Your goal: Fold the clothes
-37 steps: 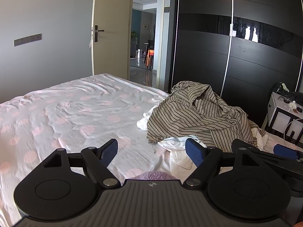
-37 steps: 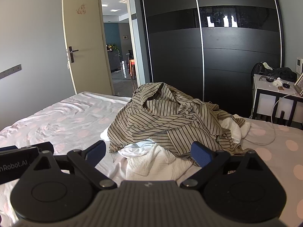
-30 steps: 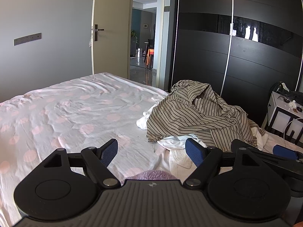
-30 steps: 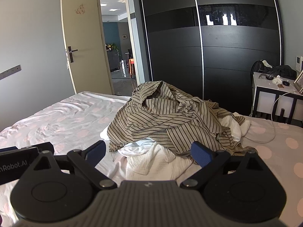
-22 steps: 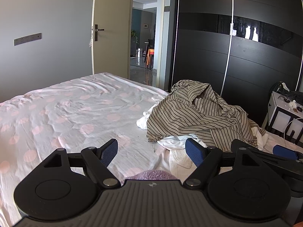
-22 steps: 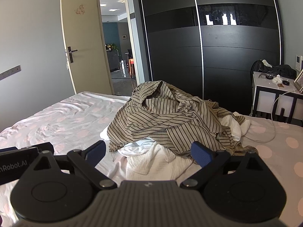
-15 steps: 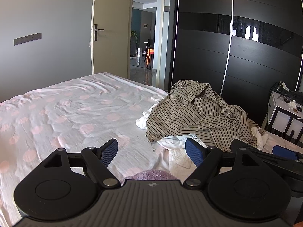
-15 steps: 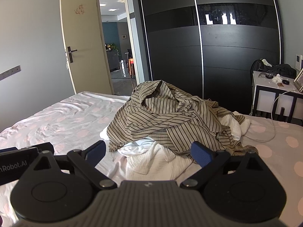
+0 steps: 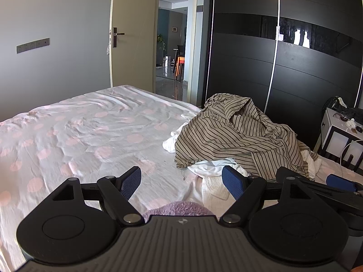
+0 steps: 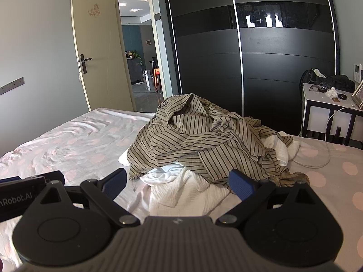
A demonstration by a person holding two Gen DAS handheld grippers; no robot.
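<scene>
A crumpled tan shirt with dark stripes [image 9: 238, 136] lies heaped on the bed, on top of white garments [image 9: 211, 170]. It also shows in the right wrist view [image 10: 199, 138], with a white textured garment [image 10: 183, 195] in front of it. My left gripper [image 9: 181, 182] is open and empty, above the bed, short of the pile. My right gripper [image 10: 177, 182] is open and empty, just before the white garment. A purple fuzzy cloth [image 9: 179, 208] shows under the left gripper.
The bed [image 9: 79, 136] has a white sheet with pink dots. A black sliding wardrobe [image 10: 249, 56] stands behind the pile. A white nightstand [image 10: 329, 111] with clutter and a cable is at the right. An open door [image 9: 131, 45] is at the back left.
Both views have drifted very slightly. The clothes pile has not moved and both grippers stay open.
</scene>
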